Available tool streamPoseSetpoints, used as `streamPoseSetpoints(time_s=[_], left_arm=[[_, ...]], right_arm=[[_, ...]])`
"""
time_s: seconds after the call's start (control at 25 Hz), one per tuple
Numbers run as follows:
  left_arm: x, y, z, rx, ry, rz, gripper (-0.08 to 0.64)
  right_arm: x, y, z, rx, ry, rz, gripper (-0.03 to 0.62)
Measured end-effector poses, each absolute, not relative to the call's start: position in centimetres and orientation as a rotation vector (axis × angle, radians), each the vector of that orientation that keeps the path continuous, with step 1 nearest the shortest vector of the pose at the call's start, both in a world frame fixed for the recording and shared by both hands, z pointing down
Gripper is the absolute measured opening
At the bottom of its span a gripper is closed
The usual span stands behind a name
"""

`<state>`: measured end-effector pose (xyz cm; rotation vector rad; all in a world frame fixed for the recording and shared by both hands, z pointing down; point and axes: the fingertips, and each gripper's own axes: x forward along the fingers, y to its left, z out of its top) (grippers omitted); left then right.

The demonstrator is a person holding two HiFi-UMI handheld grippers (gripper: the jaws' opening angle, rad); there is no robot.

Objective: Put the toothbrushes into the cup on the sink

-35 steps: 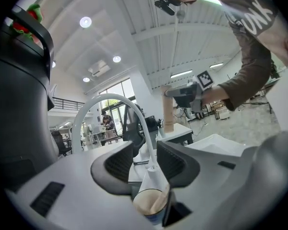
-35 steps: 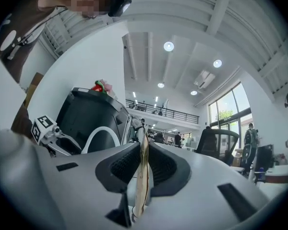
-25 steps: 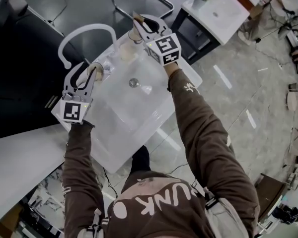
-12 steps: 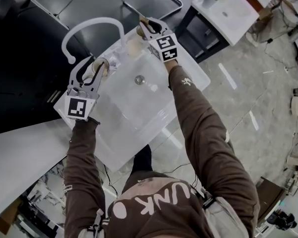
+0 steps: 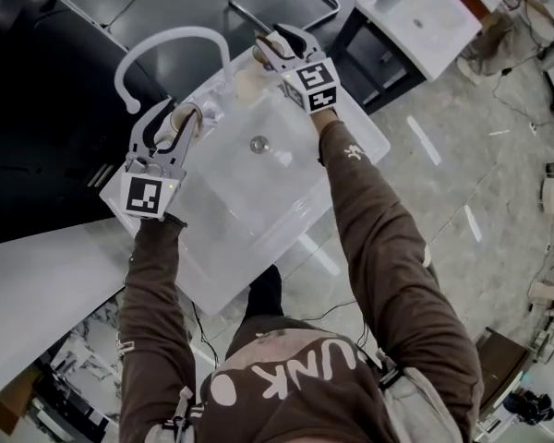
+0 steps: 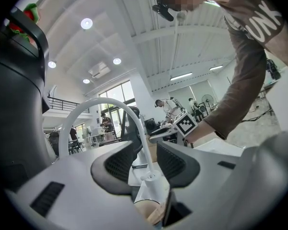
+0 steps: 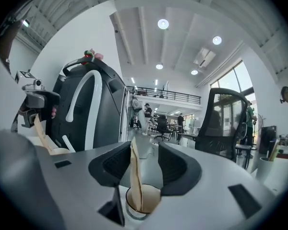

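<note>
While the right gripper (image 7: 145, 164) stands with jaws apart round a tan toothbrush (image 7: 134, 176) leaning in a cup (image 7: 151, 200) on the sink (image 5: 240, 210), left gripper (image 6: 148, 164) likewise unclenched above a second cup (image 6: 146, 212), white faucet (image 6: 101, 107) beyond, "UNK" on the person's shirt (image 5: 286, 377).

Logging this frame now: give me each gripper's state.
Left gripper: open, over a cup.
Right gripper: open; a tan toothbrush stands in the other cup between its parted jaws.
</note>
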<state>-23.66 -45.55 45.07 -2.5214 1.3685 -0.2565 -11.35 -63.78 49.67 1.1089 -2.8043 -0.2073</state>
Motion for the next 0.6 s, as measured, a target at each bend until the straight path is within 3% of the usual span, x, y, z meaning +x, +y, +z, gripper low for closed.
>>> streamPoseSetpoints(time_s=[0.4, 0.6], left_arm=[[-22.2, -42.4, 40.7, -2.481, 1.325, -0.206, 0.14], [-20.4, -38.0, 37.0, -2.449, 1.311, -0.149, 0.138]], right_arm=[[-9.9, -54.2, 42.2, 1.043, -2.878, -0.456, 0.268], [-8.4, -45.1, 38.0, 0.974, -2.927, -0.623, 0.273]])
